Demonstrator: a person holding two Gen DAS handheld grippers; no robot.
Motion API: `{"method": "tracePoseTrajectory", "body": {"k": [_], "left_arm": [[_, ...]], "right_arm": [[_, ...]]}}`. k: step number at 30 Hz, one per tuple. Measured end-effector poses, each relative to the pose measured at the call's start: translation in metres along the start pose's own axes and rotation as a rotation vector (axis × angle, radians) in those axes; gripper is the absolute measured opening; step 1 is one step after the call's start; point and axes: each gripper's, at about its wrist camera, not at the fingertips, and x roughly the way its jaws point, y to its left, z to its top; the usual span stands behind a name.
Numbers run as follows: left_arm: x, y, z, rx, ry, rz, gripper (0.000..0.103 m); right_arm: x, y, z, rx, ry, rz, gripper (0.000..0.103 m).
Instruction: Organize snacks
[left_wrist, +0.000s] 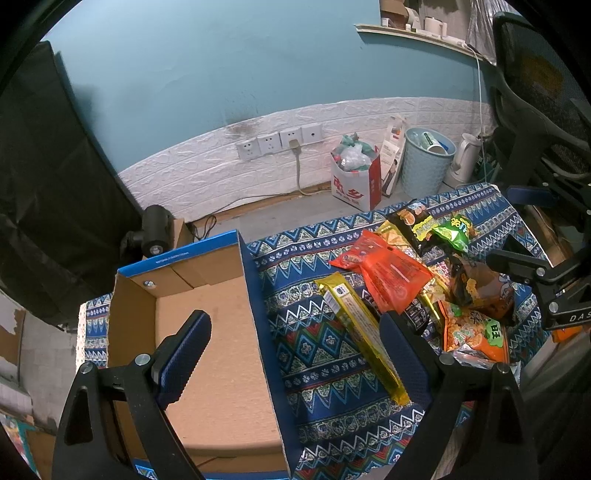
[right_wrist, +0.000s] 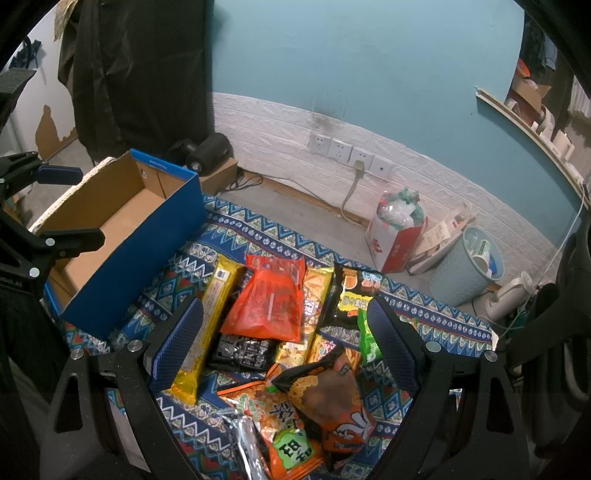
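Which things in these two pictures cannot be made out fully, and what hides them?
- Black packet: right wrist view, mostly under the red packet.
- Yellow bar: left wrist view, near end behind the left gripper.
- Silver packet: right wrist view, cut off by the bottom edge.
- Box: left wrist view, near wall below the frame.

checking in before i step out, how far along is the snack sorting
Done: nothing yet. The cardboard box is bare inside. In hand: nothing; the left gripper and the right gripper are both open and empty. Left: the whole pile, including the long yellow packet, the red packet and the green packet, lies on the patterned cloth.
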Motion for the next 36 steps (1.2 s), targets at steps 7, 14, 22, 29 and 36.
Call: {"method": "tracePoseTrajectory", "body": {"k": [7,14,22,29,36], "left_arm": [[0.0,-0.001,0.0,0.0,-0.001,0.001,0.094],[0.002,-0.004,0.0,0.009,-0.001,-0.001,0.094],[0.004,-0.006,0.002,0.015,0.013,-0.007,0.094],[0.007,-0.007,0.002,0.021,0.02,-0.007,0.094],[0.022,-0.011,0.004,0.022,0.065,-0.028,0.094]], "right_arm": [[0.0,0.0,0.002,0.001,0.001,0.0,0.089],[-0.001,-0.002,-0.001,0.0,0.006,0.001,0.089],[-0.001,-0.006,0.001,0.002,0.012,0.0,0.089],[-0.002,-0.007,-0.001,0.001,0.016,0.001,0.089],[0.002,-0.014,-0.008,-0.017,0.041,-0.006,0.089]]}}
